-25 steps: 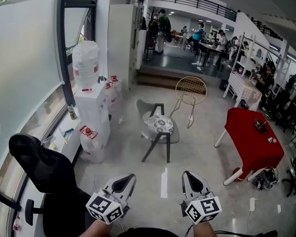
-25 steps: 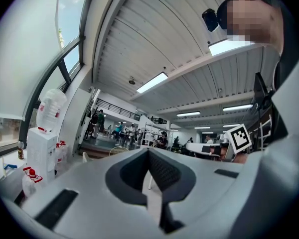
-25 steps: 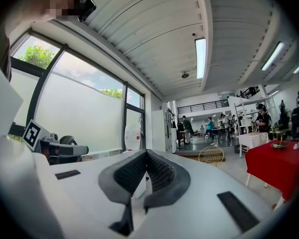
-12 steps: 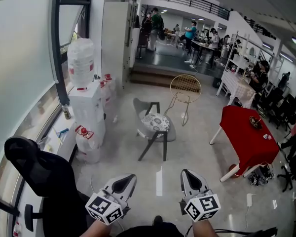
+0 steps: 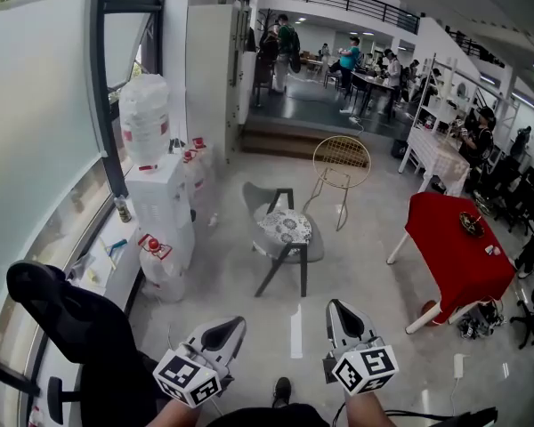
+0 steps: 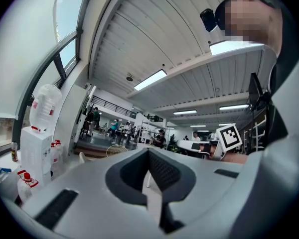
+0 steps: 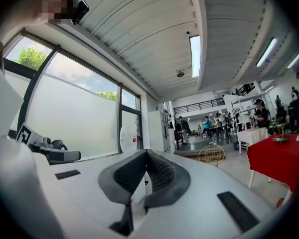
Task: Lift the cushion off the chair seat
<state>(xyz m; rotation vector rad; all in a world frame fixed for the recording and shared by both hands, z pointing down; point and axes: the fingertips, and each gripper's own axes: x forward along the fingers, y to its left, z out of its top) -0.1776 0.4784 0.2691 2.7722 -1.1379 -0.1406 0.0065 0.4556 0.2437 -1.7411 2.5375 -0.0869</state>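
Observation:
A round patterned cushion (image 5: 285, 228) lies on the seat of a grey chair (image 5: 260, 198) with black legs, out on the floor in the middle of the head view. Both grippers are held low and near me, well short of the chair. My left gripper (image 5: 235, 324) is shut with nothing in it, and its jaws also meet in the left gripper view (image 6: 148, 151). My right gripper (image 5: 338, 309) is shut and empty too (image 7: 146, 152). In both gripper views the gripper body hides the cushion.
A gold wire chair (image 5: 342, 160) stands behind the grey chair. A red-covered table (image 5: 452, 249) is at the right. Stacked white boxes and water bottles (image 5: 157, 185) line the left wall. A black office chair (image 5: 67, 314) is close at my left. Steps (image 5: 280, 139) and people are at the back.
The view has shifted forward a little: the black office chair sits lower in the frame and a shoe now shows between the grippers. Both grippers stay shut and low.

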